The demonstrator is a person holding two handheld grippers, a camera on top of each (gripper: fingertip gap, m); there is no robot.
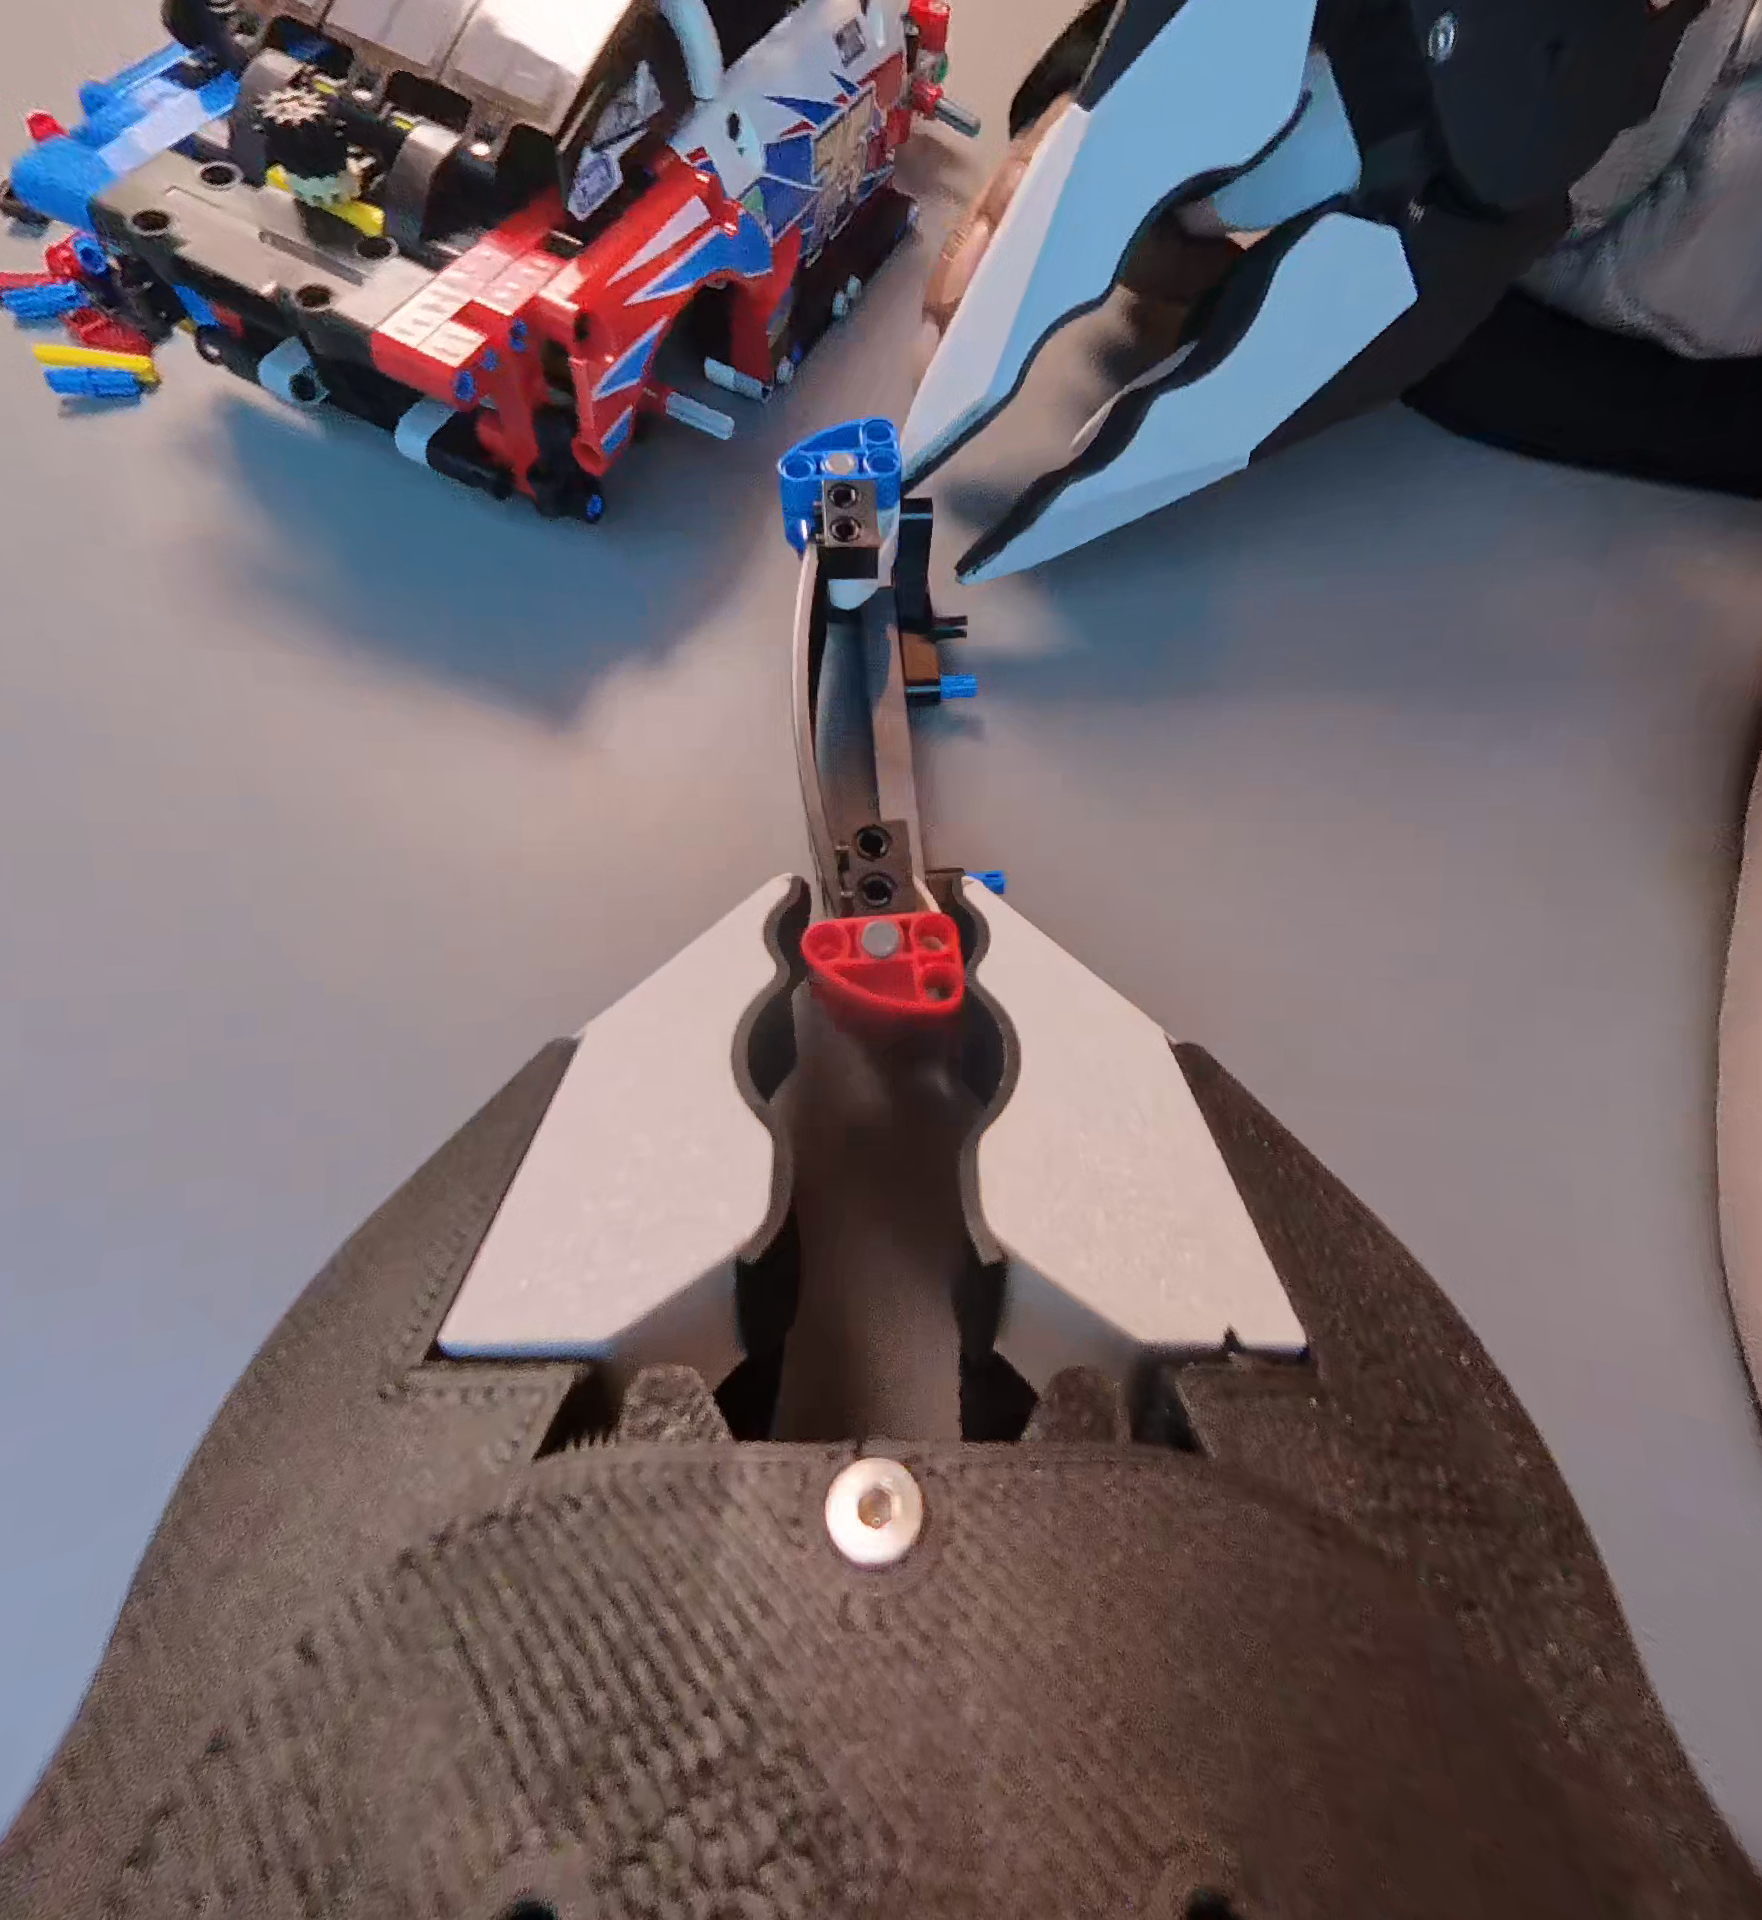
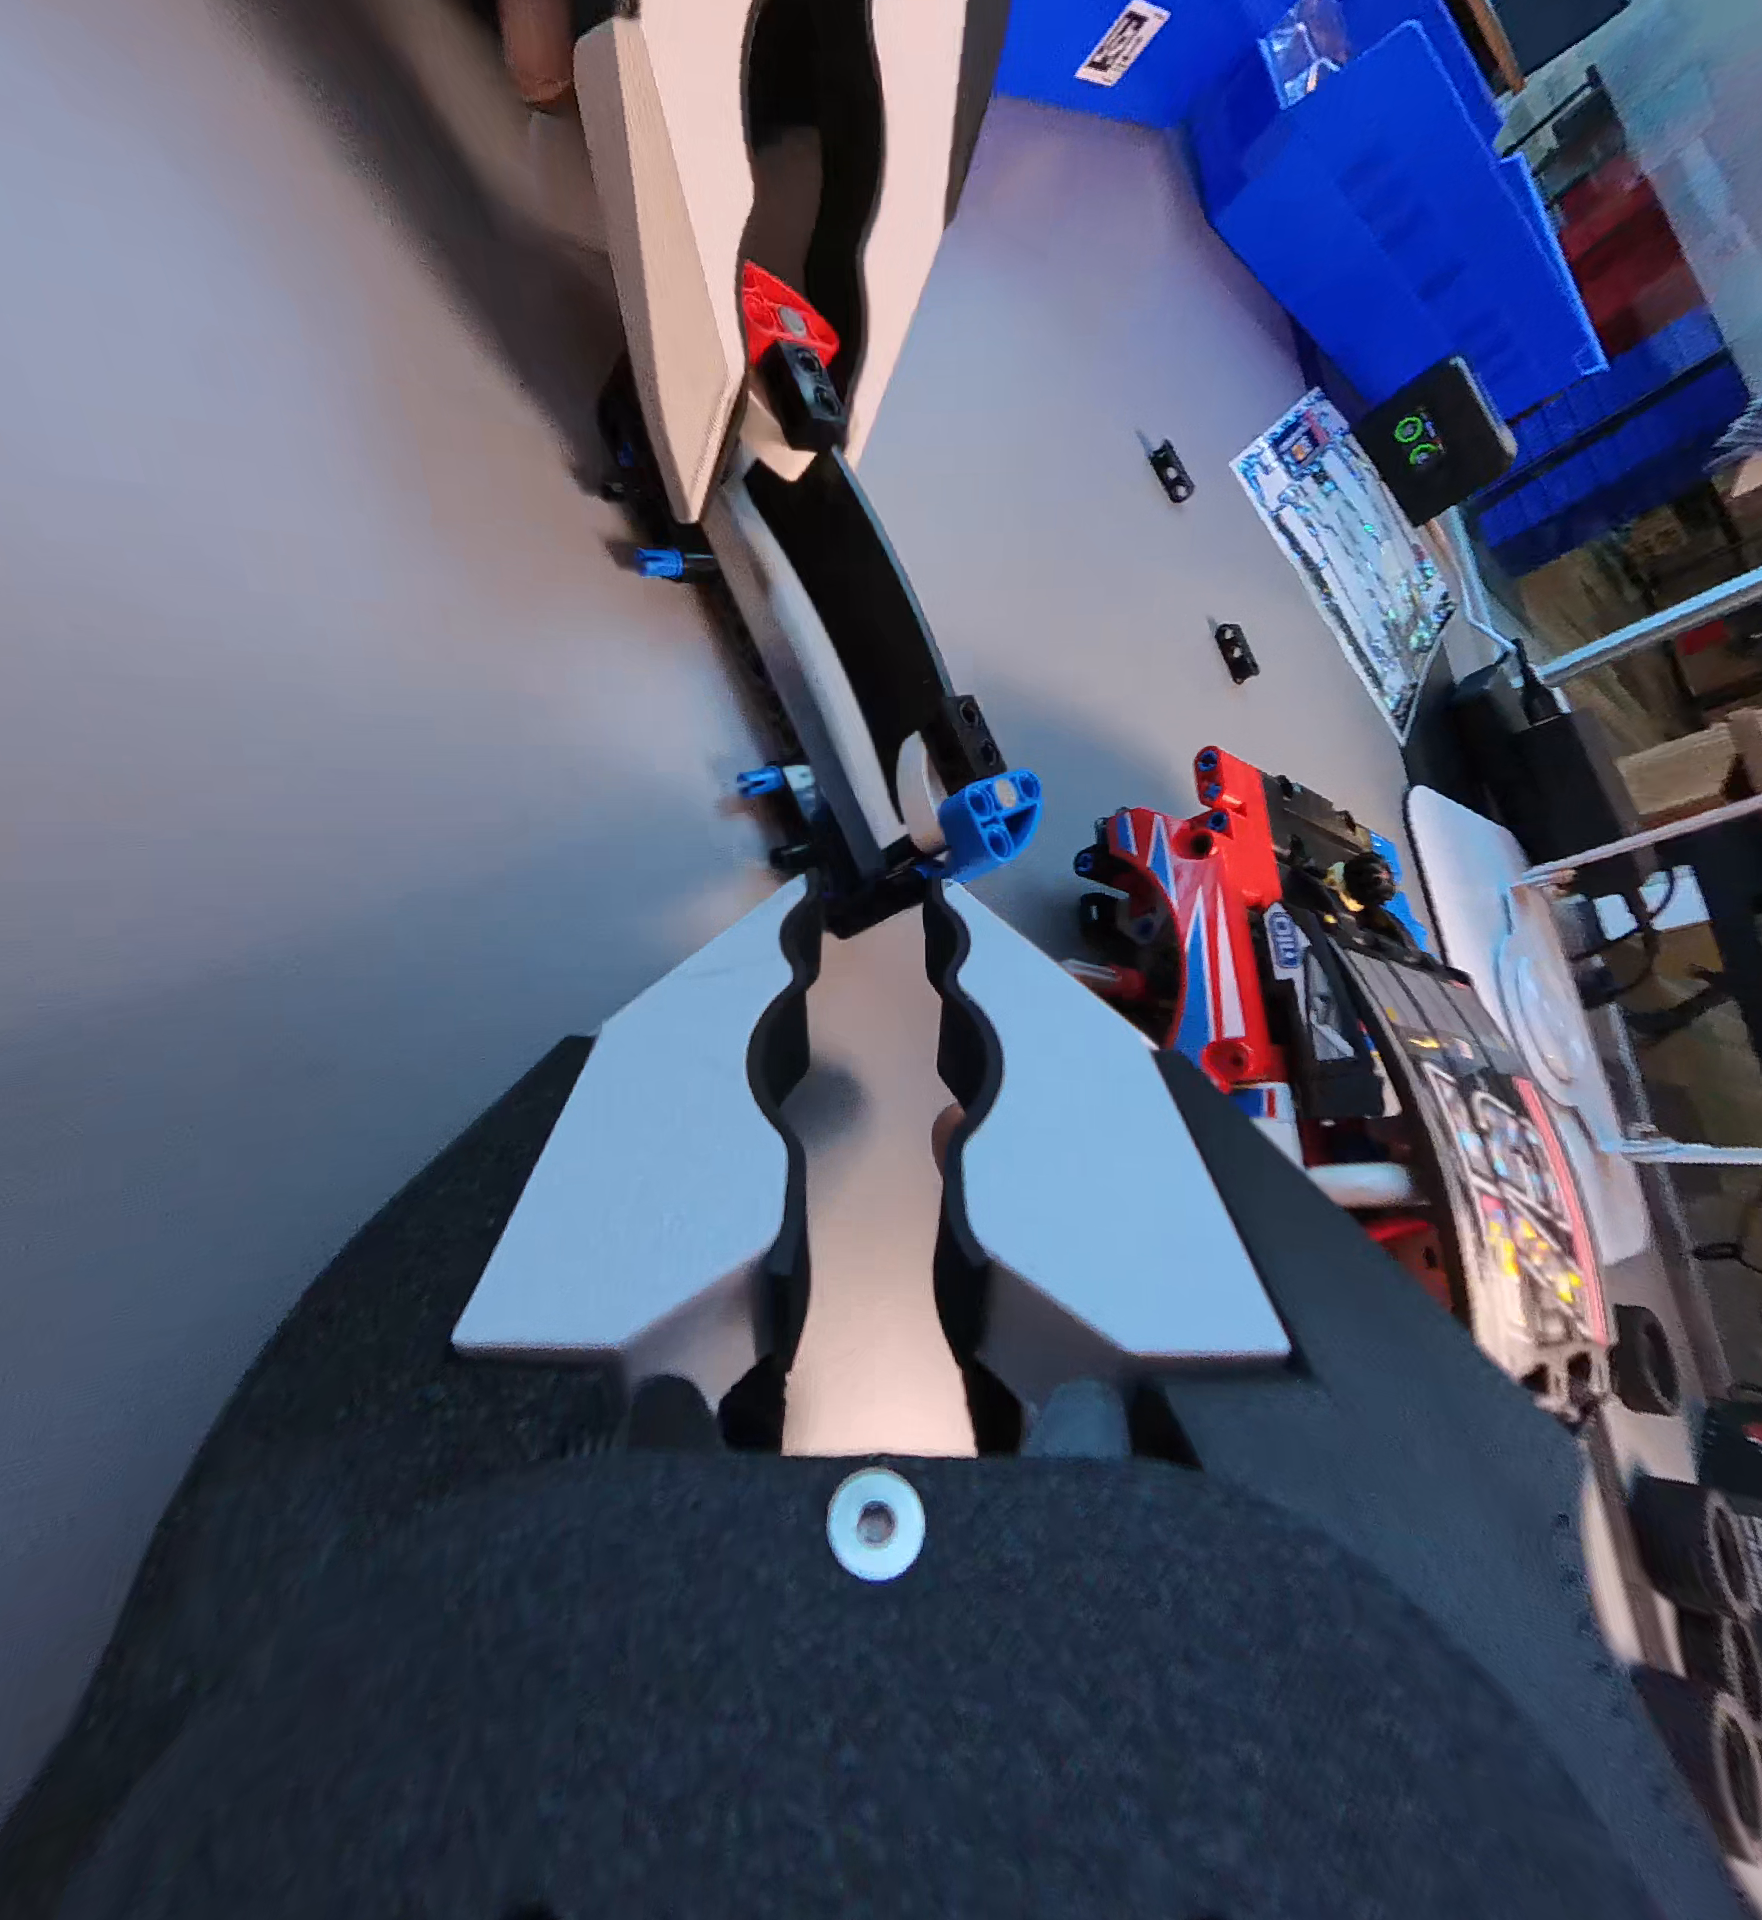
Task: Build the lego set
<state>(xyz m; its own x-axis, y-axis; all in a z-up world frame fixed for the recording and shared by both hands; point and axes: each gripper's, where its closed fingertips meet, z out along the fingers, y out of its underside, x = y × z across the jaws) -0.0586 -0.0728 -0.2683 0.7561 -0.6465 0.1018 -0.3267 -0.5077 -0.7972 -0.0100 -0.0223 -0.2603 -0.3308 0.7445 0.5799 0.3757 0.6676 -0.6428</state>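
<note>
A long curved black-and-white panel sub-assembly (image 1: 861, 727) has a red corner piece (image 1: 882, 961) at its near end and a blue corner piece (image 1: 841, 462) at its far end. Blue pins stick out of its side. My left gripper (image 1: 882, 899) is shut on the red end. My right gripper (image 1: 936, 525) comes in from the upper right, its tips on either side of the black beam at the blue end. In the right wrist view my right gripper (image 2: 869, 899) is closed on that black beam beside the blue piece (image 2: 991, 810), with the left gripper (image 2: 783, 457) opposite. The red, blue and white truck model (image 1: 544, 260) stands behind.
Loose red, blue and yellow pieces (image 1: 77, 343) lie left of the truck (image 2: 1261, 977). Two small black pieces (image 2: 1173, 468) lie on the grey table. A printed sheet (image 2: 1344, 561), a small black device (image 2: 1433, 436) and blue bins (image 2: 1376, 208) sit beyond. A person's sleeve (image 1: 1687, 208) is at the right.
</note>
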